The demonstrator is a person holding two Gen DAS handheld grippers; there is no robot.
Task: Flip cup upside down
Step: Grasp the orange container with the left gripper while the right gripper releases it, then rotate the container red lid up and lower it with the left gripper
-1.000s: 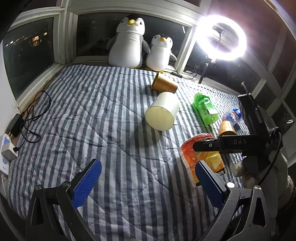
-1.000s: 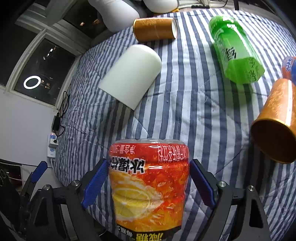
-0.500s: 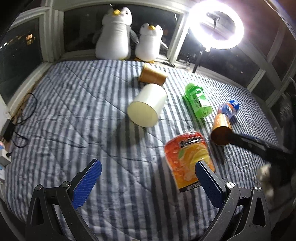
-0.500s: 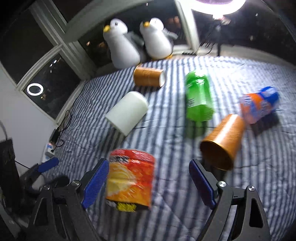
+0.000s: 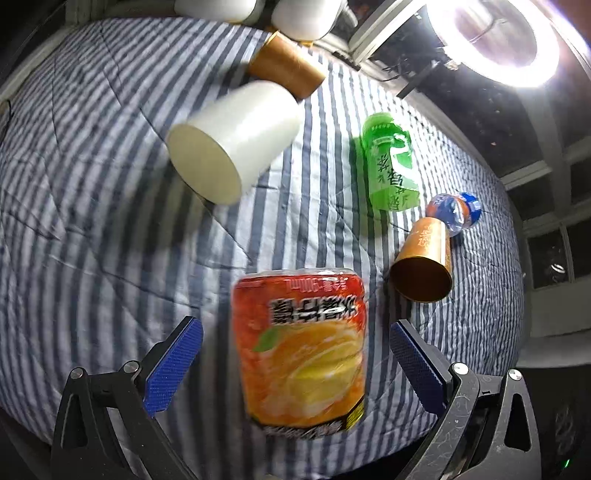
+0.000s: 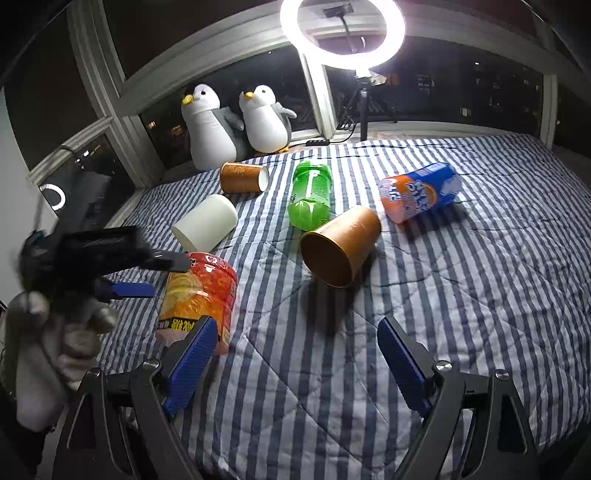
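Observation:
An orange-red drink cup (image 5: 301, 347) with its label upside down stands on the striped bed, between the open fingers of my left gripper (image 5: 295, 363), which do not touch it. In the right wrist view the same cup (image 6: 201, 295) sits at the left, with the left gripper (image 6: 147, 275) around it from the left. My right gripper (image 6: 295, 363) is open and empty, above bare bedding to the right of the cup.
A brown paper cup (image 6: 341, 245) lies on its side, mouth toward me. A white cup (image 6: 205, 227), a second brown cup (image 6: 242, 177), a green bottle (image 6: 310, 195) and an orange-blue bottle (image 6: 419, 192) also lie on the bed. Two plush penguins (image 6: 236, 125) and a ring light (image 6: 341, 31) stand behind.
My right gripper has let go of the orange-red cup and pulled back to the right. My left gripper has moved in until the cup is between its fingers.

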